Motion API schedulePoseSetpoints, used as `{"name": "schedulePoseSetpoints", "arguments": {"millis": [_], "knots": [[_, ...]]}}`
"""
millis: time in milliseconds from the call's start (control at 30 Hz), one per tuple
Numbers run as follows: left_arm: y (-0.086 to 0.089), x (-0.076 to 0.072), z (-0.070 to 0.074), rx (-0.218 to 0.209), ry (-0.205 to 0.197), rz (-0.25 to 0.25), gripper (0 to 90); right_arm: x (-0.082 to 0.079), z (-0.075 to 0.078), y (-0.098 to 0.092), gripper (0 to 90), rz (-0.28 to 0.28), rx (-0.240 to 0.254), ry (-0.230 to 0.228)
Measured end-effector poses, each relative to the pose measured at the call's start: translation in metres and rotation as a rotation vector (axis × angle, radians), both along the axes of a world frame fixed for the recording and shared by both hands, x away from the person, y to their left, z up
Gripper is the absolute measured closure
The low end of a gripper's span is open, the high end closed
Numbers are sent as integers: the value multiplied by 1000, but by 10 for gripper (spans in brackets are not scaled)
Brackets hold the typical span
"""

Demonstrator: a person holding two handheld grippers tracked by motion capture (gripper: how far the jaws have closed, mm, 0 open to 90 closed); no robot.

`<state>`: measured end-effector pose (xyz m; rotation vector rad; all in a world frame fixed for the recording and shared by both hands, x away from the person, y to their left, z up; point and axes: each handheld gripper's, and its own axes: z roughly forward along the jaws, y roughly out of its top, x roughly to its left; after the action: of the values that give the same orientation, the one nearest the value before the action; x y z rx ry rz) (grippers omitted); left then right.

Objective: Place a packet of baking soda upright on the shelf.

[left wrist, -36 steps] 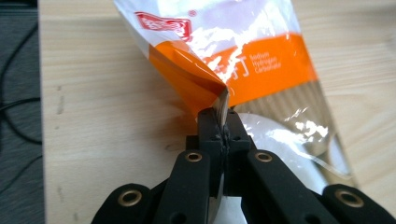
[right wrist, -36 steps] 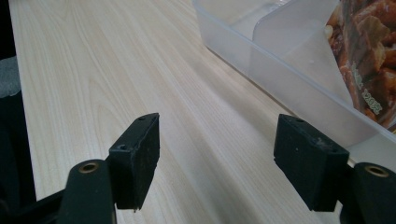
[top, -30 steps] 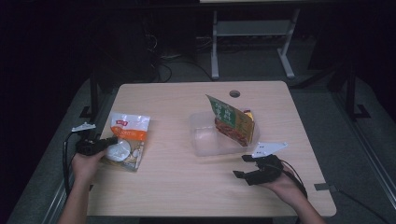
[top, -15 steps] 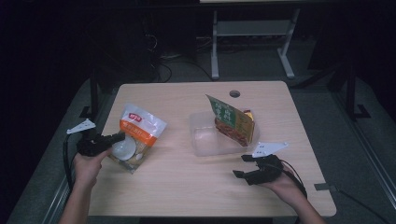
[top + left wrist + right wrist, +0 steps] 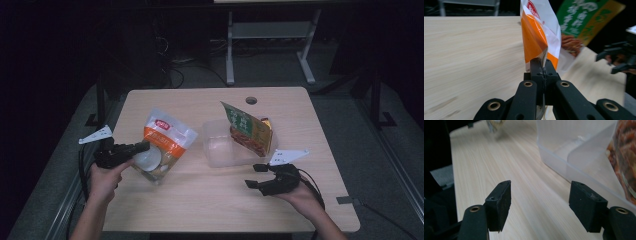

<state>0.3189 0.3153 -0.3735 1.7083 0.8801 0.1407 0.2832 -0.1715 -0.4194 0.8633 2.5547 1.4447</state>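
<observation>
An orange-and-white snack bag (image 5: pixel 162 145) hangs tilted above the table's left side, with my left gripper (image 5: pixel 145 146) shut on its edge. In the left gripper view the bag (image 5: pixel 536 37) rises upright from the closed jaws of the left gripper (image 5: pixel 543 67). A clear plastic container (image 5: pixel 220 147) sits mid-table, and a green-and-yellow snack bag (image 5: pixel 247 127) leans in its right end. My right gripper (image 5: pixel 252 175) rests low in front of the container (image 5: pixel 574 152). The right gripper (image 5: pixel 540 200) is open; its jaws have just been closing a little, with nothing between them.
The wooden table (image 5: pixel 200 210) has a round cable hole (image 5: pixel 251 100) near its far edge. A metal stand (image 5: pixel 270 35) is on the dark floor behind it. The green bag (image 5: pixel 584 17) and the person's right hand (image 5: pixel 619 62) lie beyond the held bag.
My left gripper has lifted the orange-and-white bag off the table and carried it rightward toward the container. The right hand has stayed in place.
</observation>
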Motion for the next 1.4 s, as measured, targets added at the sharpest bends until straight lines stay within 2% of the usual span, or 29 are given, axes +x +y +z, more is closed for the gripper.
{"name": "schedulePoseSetpoints", "arguments": {"millis": [167, 300, 333, 400, 533, 700, 833, 933, 1067, 1167, 1400], "knots": [[-19, -7, 6, -31, -18, -72, 896, 5, 6, 9, 375, 26, 49, 7], [-34, -11, 9, -58, -24, -121, 896, 9, 13, 19, 384, 44, 103, -7], [-38, -11, 9, -62, -25, -130, 896, 11, 15, 21, 403, 63, 116, -7], [-45, -13, 10, -66, -29, -156, 896, 12, 19, 27, 384, 87, 131, -13], [-55, -17, 10, -76, -27, -187, 896, 16, 26, 39, 353, 102, 174, -16], [-63, -20, 11, -74, -28, -215, 895, 25, 32, 47, 367, 123, 256, -32], [-68, -21, 10, -81, -26, -231, 895, 31, 36, 55, 382, 161, 307, -23], [-73, -22, 8, -87, -19, -242, 895, 35, 36, 63, 429, 187, 318, -12], [-77, -24, 7, -98, -19, -258, 895, 35, 37, 71, 574, 216, 305, -25], [-79, -23, 5, -105, -14, -263, 895, 33, 36, 70, 676, 229, 304, -13], [-79, -21, 1, -112, -1, -264, 895, 30, 37, 68, 890, 277, 302, -23]]}}
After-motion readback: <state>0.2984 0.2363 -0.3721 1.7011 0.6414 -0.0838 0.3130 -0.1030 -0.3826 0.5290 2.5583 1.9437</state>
